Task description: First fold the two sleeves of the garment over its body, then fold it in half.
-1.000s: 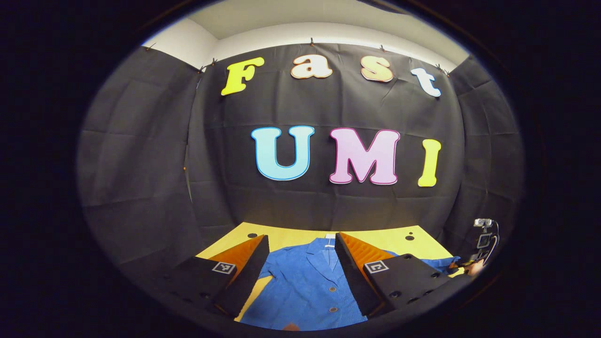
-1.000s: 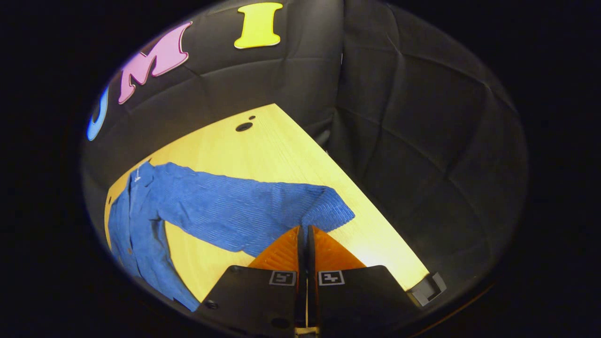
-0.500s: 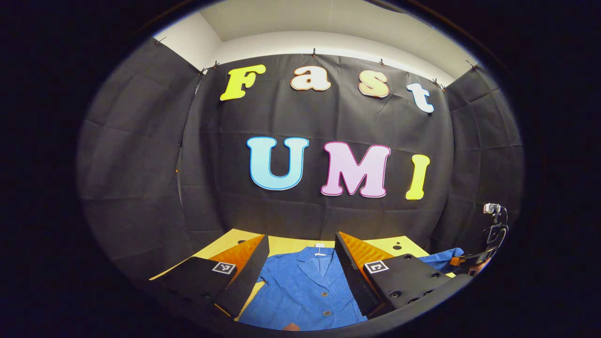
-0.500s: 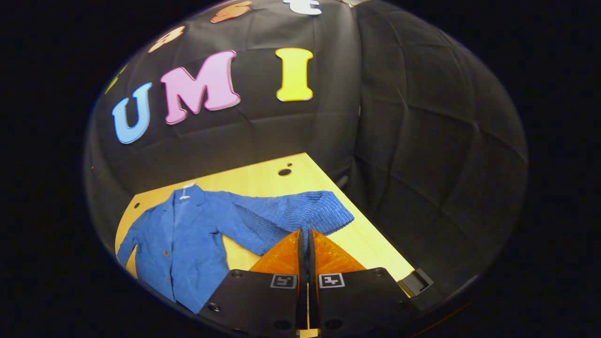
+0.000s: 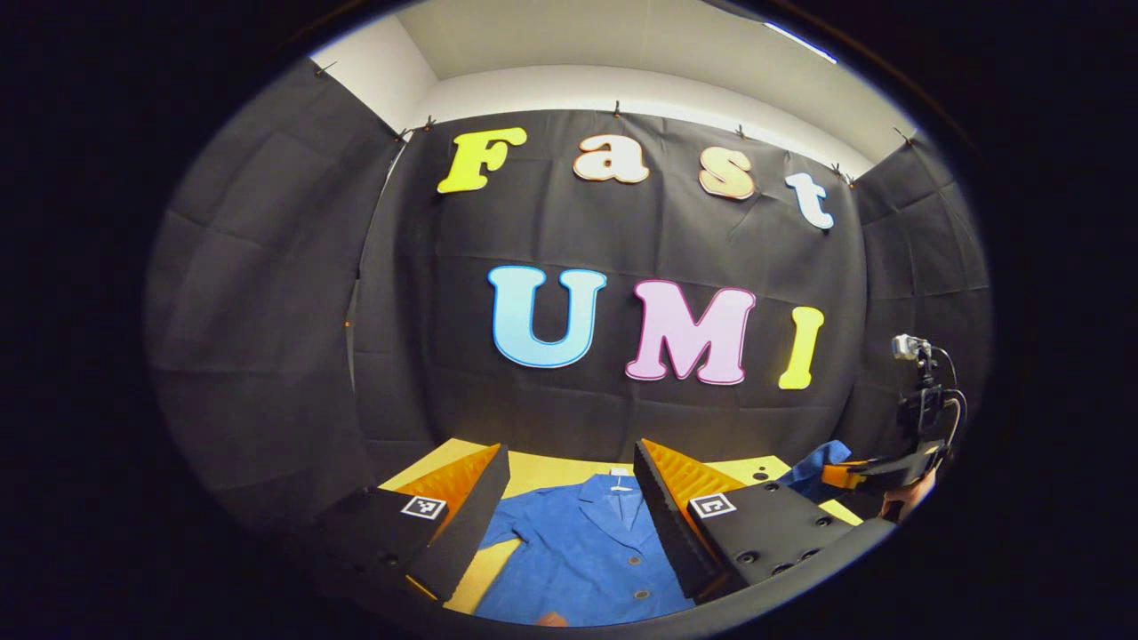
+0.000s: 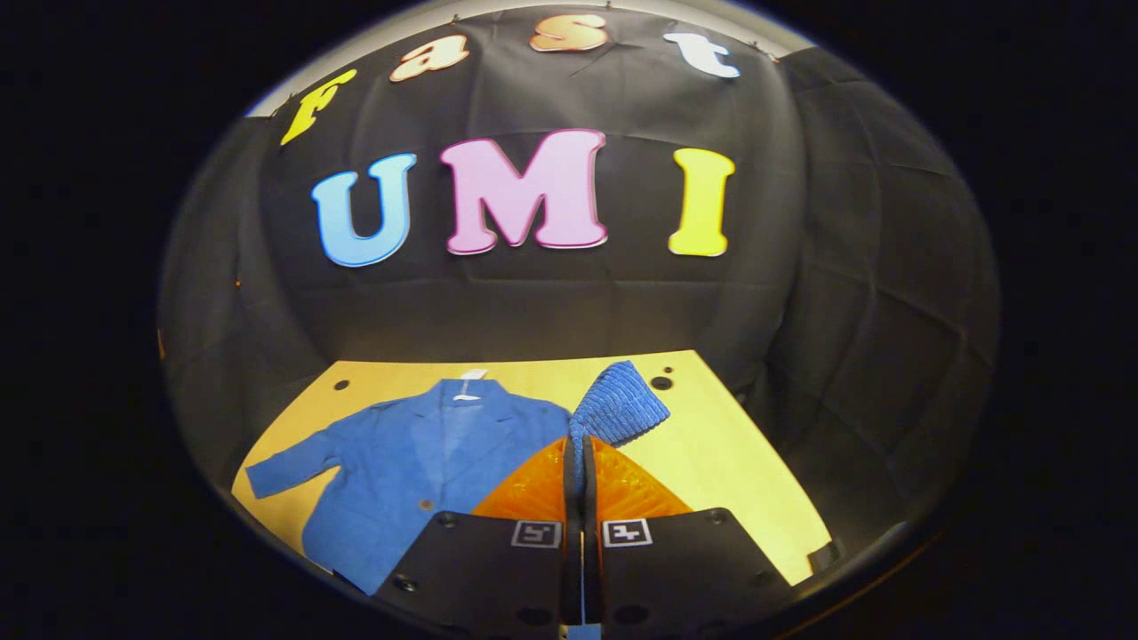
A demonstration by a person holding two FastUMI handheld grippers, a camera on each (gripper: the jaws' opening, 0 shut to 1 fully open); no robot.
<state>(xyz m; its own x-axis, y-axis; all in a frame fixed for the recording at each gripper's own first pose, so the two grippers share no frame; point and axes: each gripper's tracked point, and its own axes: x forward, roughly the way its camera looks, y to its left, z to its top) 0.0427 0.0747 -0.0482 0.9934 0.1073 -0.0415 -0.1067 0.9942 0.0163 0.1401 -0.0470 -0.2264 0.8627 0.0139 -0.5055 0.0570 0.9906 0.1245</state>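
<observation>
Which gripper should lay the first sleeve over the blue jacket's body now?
Right: the right gripper is shut on the raised sleeve. The left gripper hangs open above the jacket, holding nothing.

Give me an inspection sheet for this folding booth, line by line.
Surface: yellow table, small holes near the far edge.
Job's things: blue jacket lying flat, front up; its sleeve lifted off the table, the other sleeve spread out.
Clutter: nothing seen.
Grippers: right tool shut on the sleeve; left tool open above the jacket.
Cables: one on the right tool's rig.
Surroundings: black cloth walls.
</observation>
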